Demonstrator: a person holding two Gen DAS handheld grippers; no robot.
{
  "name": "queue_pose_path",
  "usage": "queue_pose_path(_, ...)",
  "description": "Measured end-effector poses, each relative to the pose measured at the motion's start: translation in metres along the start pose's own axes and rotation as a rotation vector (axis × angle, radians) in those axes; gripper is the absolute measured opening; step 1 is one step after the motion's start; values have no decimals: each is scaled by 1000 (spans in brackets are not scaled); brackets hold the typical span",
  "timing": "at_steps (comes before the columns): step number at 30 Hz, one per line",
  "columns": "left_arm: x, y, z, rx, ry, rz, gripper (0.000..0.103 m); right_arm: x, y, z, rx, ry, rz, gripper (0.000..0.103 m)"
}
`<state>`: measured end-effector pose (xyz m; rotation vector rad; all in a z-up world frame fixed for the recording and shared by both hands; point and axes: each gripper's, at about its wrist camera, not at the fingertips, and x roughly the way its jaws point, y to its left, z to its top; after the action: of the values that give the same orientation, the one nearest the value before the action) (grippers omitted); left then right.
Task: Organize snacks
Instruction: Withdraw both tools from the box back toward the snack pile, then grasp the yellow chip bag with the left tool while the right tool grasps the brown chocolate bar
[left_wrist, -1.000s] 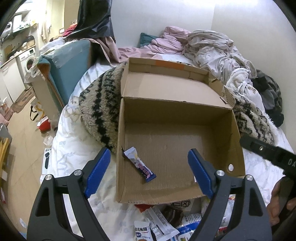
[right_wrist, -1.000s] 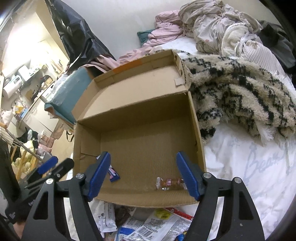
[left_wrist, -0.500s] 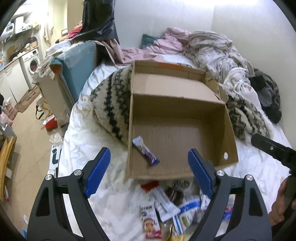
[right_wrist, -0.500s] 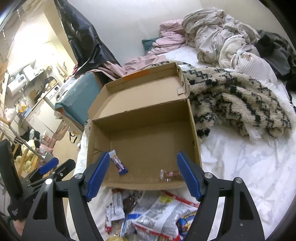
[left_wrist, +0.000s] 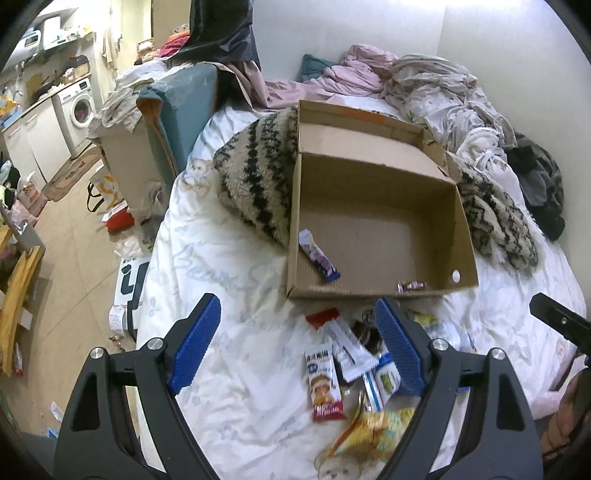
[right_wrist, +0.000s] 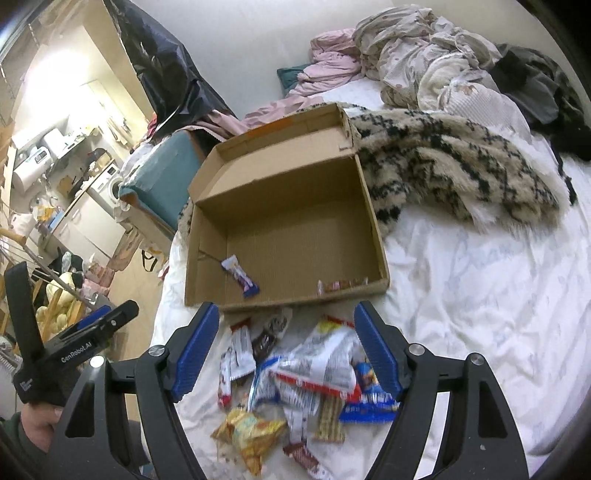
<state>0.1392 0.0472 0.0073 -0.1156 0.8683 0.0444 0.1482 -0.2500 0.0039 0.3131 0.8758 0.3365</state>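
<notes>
An open cardboard box (left_wrist: 380, 177) (right_wrist: 280, 192) sits on the white bed. Inside it lie a blue-and-white snack bar (left_wrist: 319, 255) (right_wrist: 240, 277) at the left and a small clear-wrapped candy (left_wrist: 412, 285) (right_wrist: 341, 285) by the front wall. A pile of snack packets (left_wrist: 354, 362) (right_wrist: 295, 380) lies on the sheet in front of the box. My left gripper (left_wrist: 297, 341) is open and empty above the pile's left side. My right gripper (right_wrist: 286, 350) is open and empty above the pile.
A patterned fuzzy blanket (left_wrist: 258, 177) (right_wrist: 454, 162) lies under and behind the box. Crumpled laundry (left_wrist: 436, 85) (right_wrist: 417, 59) is heaped at the back. The bed's left edge drops to a cluttered floor (left_wrist: 74, 229). The left gripper shows in the right wrist view (right_wrist: 74, 347).
Both grippers have pulled back from the box toward me. The snack pile in front of the box has come into full view. Both stay open and empty.
</notes>
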Motion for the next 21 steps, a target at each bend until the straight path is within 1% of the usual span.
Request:
queue_pose_path(5,-7,0,-19,-3,50,-28,83,-8,1,-18,-7,25,-13,78)
queue_pose_path(11,-8,-7,-42,12,107,-26,83,-6,-1,-40,-2,69,-36,78)
queue_pose_path(14,-1,-9,-49,4,130,-21,83,-2,-7,-45,15,91,-50,78)
queue_pose_path(18,12,-8,-52,0,151,11,83,6,-19,-45,64,96,-72,78)
queue_pose_path(21,26,-2,-55,-26,194,26,83,14,-29,-43,120,108,-70,78)
